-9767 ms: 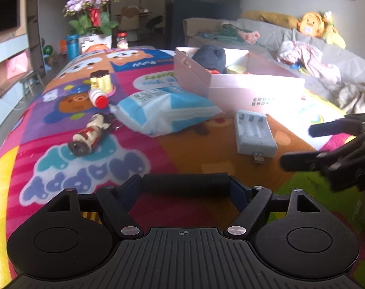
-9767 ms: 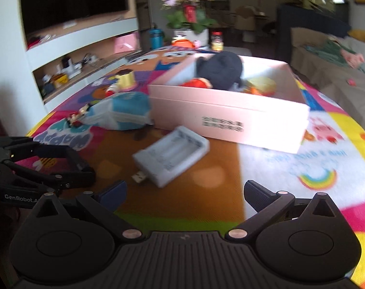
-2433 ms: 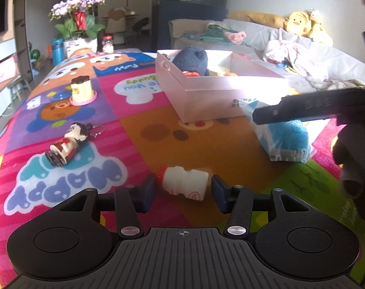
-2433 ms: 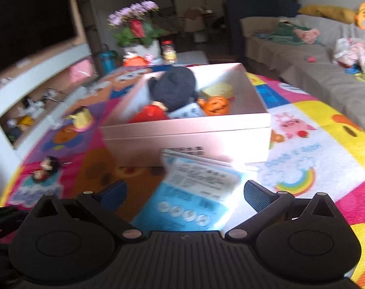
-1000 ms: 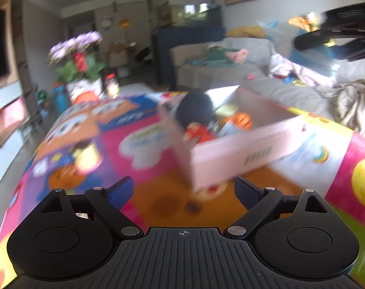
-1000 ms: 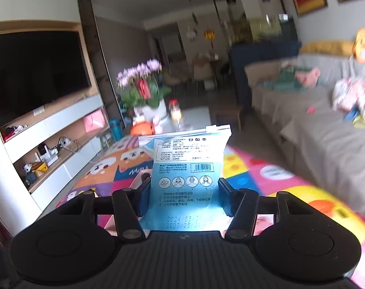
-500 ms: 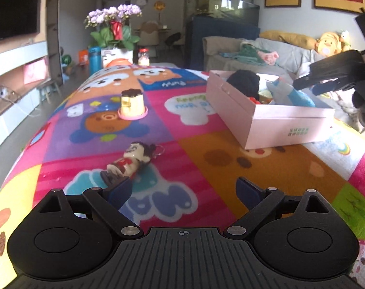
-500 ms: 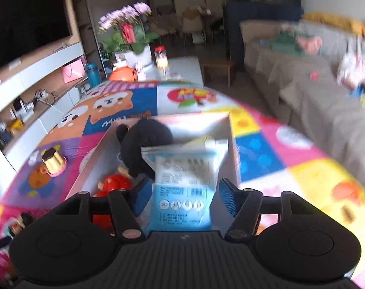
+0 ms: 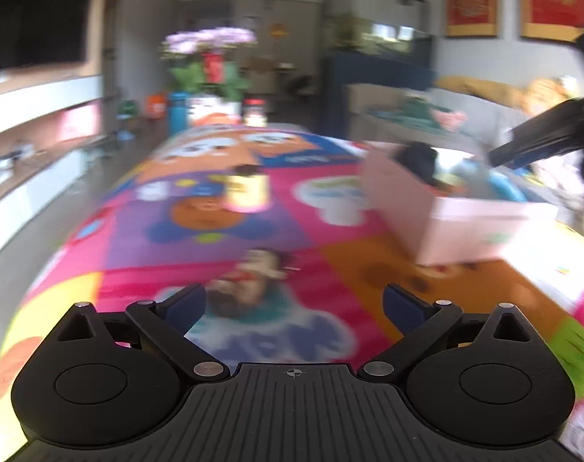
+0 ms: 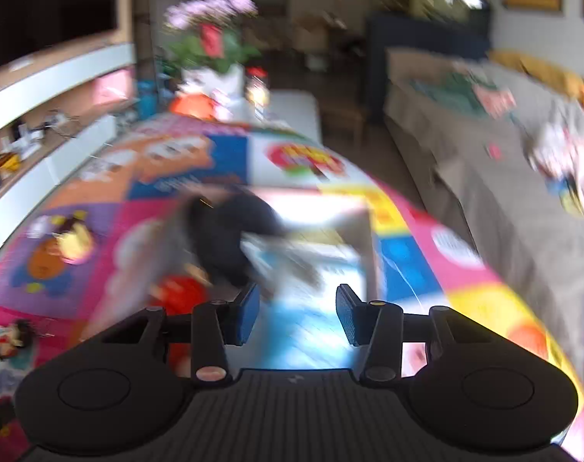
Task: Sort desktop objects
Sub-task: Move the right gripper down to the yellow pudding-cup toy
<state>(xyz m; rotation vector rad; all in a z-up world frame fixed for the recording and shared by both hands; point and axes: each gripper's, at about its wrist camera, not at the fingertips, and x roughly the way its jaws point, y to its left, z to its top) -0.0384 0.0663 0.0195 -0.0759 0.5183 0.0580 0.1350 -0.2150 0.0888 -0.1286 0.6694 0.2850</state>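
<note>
Left gripper (image 9: pixel 292 304): tilted down over mat, jaws opening wide, empty.
Right gripper (image 10: pixel 294 317): angled down over pink box (image 9: pixel 480 227), jaws closing, nothing gripped.
Blue packet (image 10: pixel 307 269): lies in box, blurred.
Figurine (image 9: pixel 259 273): on mat ahead of left gripper.

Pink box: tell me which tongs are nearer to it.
Right. The right tongs hang directly over the pink box, closing, blue packet below them. The left tongs, opening with nothing between, sit back over the mat by the doll figure.

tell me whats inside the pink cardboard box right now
Inside the pink cardboard box: a black plush toy, a blue-and-white plastic packet and a red-orange toy. Whatever lies beneath them is covered, and blur hides finer detail.
</note>
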